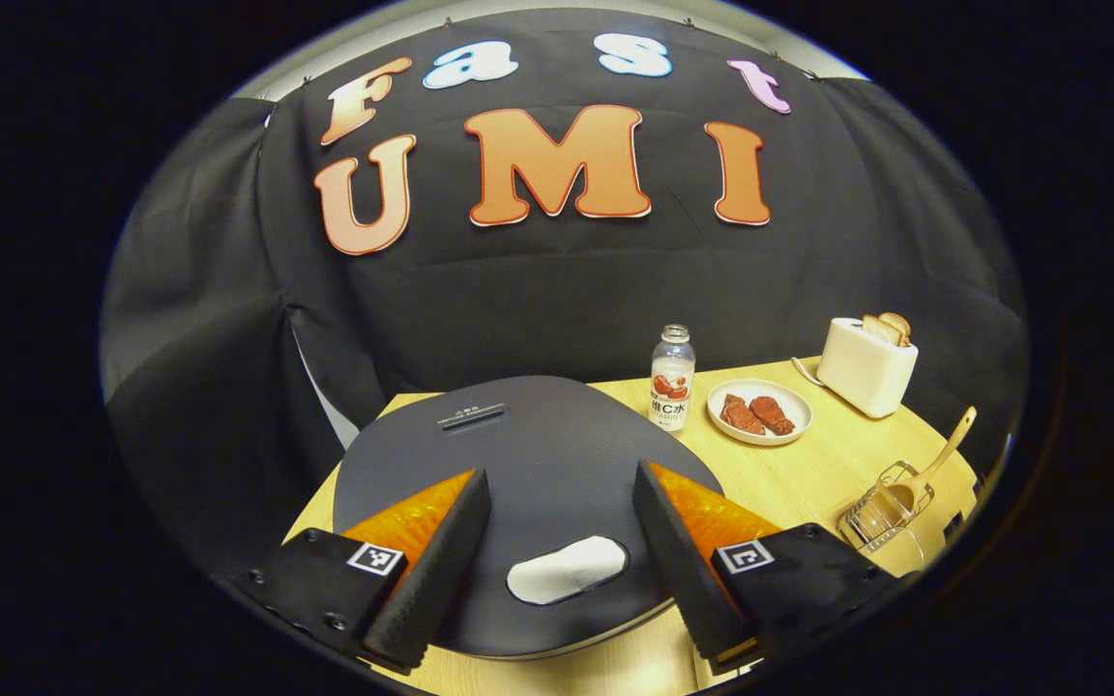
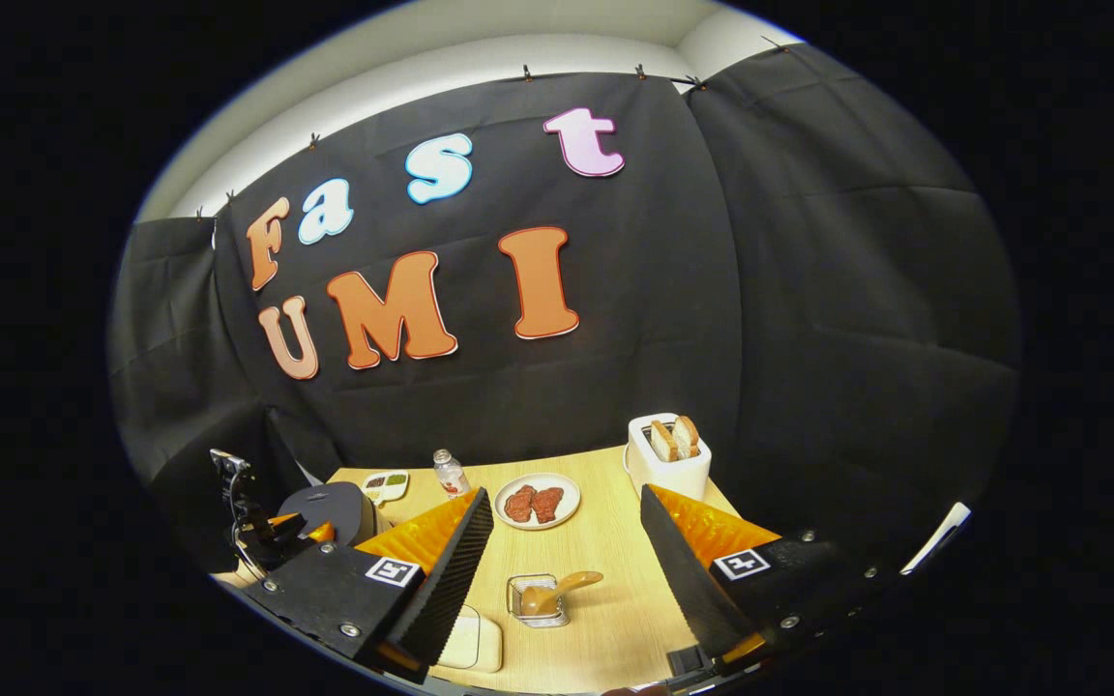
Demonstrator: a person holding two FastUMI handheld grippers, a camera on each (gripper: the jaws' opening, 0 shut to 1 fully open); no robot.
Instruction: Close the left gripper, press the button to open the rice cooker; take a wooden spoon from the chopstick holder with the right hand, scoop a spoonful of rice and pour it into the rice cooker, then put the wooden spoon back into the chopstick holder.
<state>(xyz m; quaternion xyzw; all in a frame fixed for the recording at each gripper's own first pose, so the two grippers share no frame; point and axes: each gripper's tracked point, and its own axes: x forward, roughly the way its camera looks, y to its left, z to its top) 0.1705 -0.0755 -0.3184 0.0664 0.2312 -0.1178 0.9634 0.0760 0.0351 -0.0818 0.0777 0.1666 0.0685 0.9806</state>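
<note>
The rice cooker [image 1: 528, 464] is dark grey with its lid down and a white button [image 1: 567, 570] at the front of the lid. My left gripper [image 1: 562, 551] hangs open just over that lid, its fingers either side of the button. A wooden spoon [image 1: 929, 469] leans in the wire chopstick holder [image 1: 881, 512] to the right. In the right gripper view the right gripper [image 2: 557, 570] is open above the table, with the holder [image 2: 538, 599] and the spoon [image 2: 557, 588] between its fingers but farther off. The rice cooker [image 2: 330, 507] and the left gripper [image 2: 272, 536] lie at its left.
On the light wooden table [image 1: 808, 474] stand a small bottle [image 1: 671, 377], a white plate with red-brown food [image 1: 760, 413] and a white toaster holding bread [image 1: 868, 362]. A pale container [image 2: 470, 643] lies near the right gripper's left finger. A small dish [image 2: 385, 483] is behind the cooker.
</note>
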